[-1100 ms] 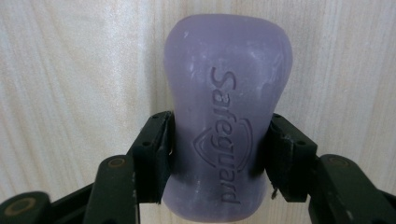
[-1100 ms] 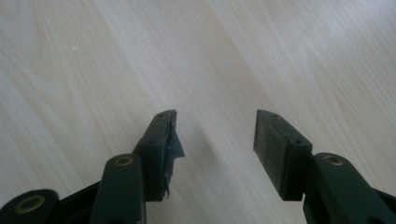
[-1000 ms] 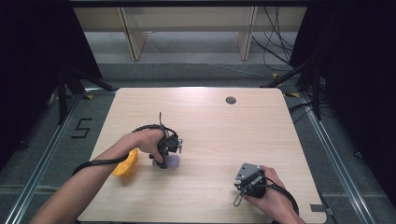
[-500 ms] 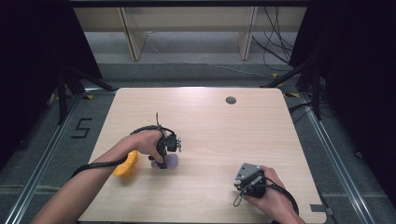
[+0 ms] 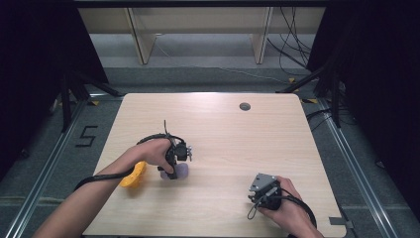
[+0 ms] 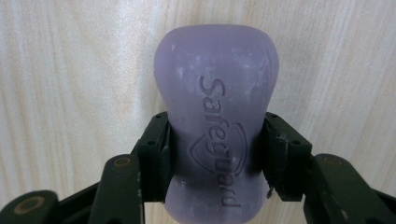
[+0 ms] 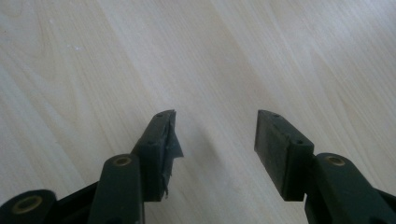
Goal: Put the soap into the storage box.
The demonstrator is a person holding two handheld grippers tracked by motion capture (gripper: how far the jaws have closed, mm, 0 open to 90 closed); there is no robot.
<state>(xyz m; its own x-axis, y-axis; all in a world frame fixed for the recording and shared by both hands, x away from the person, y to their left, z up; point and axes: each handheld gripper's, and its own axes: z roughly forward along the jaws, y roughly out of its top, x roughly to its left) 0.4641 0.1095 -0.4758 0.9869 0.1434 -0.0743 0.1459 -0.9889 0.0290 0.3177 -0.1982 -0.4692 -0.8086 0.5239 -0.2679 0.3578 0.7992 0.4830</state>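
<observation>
Where the left gripper view looks along its two black jaws, a pale purple soap bar with rounded ends and a narrowed waist [image 6: 216, 135] lies between them, embossed with the word "Safeguard" and a shield outline. The jaws press against the bar's two long sides at the waist — the left gripper [image 6: 215, 156] is clamped on it. The bar's upper surface carries faint whitish scuffs. Beneath it is the light wood-grain table [image 6: 70, 70].

In the high view, the soap bar [image 5: 180, 172] sits at the table's left-centre portion, under the left gripper [image 5: 174, 167], which the person's left hand [image 5: 151, 153] grasps from above. A black cable loops from that gripper back along the forearm. Just beside the hand, toward the table's left edge, lies an orange-yellow object [image 5: 132, 175], partly covered by the forearm; its kind cannot be told.

The right gripper [image 5: 257, 196] is held by the right hand [image 5: 287, 206] near the table's front right — well apart from the soap bar. A grey three-cornered plate tops it. In the right gripper view, the right gripper [image 7: 215, 140] has its jaws spread with bare table between them. A small dark round disc [image 5: 244, 106] is set in the table's far side.
</observation>
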